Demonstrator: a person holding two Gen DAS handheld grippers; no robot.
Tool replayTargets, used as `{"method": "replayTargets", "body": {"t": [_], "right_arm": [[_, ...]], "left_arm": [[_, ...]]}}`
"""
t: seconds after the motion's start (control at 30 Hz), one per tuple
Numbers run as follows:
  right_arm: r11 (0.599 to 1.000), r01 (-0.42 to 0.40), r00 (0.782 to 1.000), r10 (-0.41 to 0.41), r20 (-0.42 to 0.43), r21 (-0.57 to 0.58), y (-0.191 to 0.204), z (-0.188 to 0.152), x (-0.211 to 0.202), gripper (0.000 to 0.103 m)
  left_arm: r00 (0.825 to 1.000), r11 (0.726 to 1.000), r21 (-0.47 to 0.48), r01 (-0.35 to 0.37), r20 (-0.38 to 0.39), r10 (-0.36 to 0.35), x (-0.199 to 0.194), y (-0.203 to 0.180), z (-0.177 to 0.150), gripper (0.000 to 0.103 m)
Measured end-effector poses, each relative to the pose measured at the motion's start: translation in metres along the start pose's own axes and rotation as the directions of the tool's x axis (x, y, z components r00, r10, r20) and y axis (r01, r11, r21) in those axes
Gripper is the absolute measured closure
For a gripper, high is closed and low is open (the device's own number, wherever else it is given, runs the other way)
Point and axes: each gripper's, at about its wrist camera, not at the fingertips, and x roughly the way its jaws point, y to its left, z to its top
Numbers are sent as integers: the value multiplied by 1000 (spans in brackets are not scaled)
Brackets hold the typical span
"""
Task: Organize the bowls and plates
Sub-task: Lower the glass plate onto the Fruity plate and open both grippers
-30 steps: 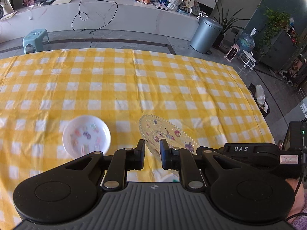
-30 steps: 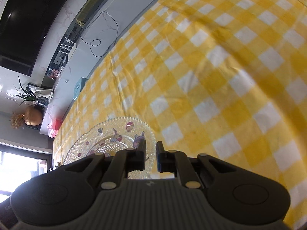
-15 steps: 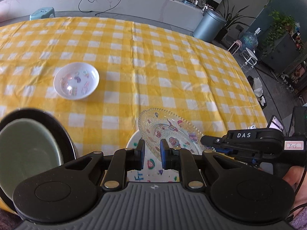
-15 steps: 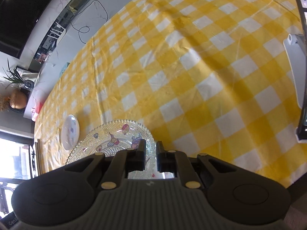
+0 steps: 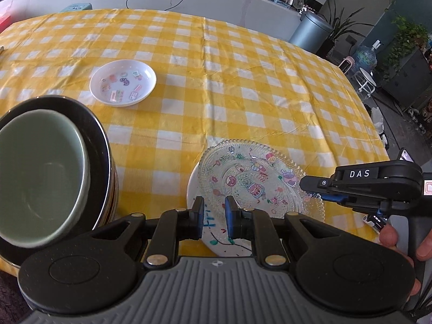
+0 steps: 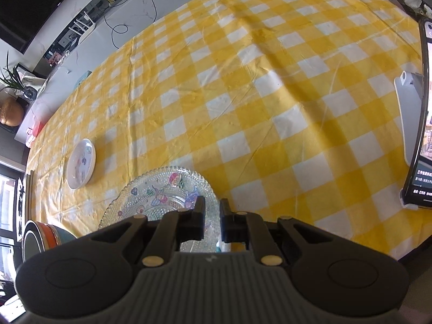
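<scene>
A clear beaded glass plate [image 5: 253, 181] with cartoon prints is tilted above a white painted plate [image 5: 216, 237] at the table's near edge. My right gripper [image 5: 310, 193] is shut on the glass plate's right rim; in the right wrist view the rim [image 6: 162, 199] sits between its fingers [image 6: 212, 216]. My left gripper [image 5: 213, 216] hovers over the white plate, jaws narrowly apart and holding nothing. A small white dish [image 5: 122, 82] with stickers lies further out, also in the right wrist view [image 6: 81, 163]. A green bowl [image 5: 37, 175] sits in a dark bowl [image 5: 100, 145] at the left.
A yellow checked cloth [image 5: 243, 81] covers the table. A phone on a stand [image 6: 421, 113] is at the right edge. A stack of bowls [image 6: 46, 237] shows at the lower left. Beyond the table are a counter, a bin [image 5: 310, 31] and a stool.
Both cameras have pulled back and up. The bowl stack has come fully into the left view. The glass plate stays in my right gripper above the white plate.
</scene>
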Motion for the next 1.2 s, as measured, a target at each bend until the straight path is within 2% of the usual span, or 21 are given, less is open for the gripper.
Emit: {"method": "replayTargets", "body": {"t": [0.37,0.67,0.93,1.2], "right_arm": [[995,61,998,-60,12,-78,11,-11,3,93],[989,90,996,-88,23,-119,18,-16,5,92],[950,188,982,-175,72,-251,34,-27,8,94],[934,213,977,-195,89,-287,38,-28,10,94]], "left_arm": [[1000,1000,-14,-24,4,24,8,2,-11,86],[998,998,20,-54,19,53,9,-2,-13,86],[996,995,44,-86,1,86,16,-4,-17,86],[992,984,124,-128,14,127,16,-14,-19,86]]}}
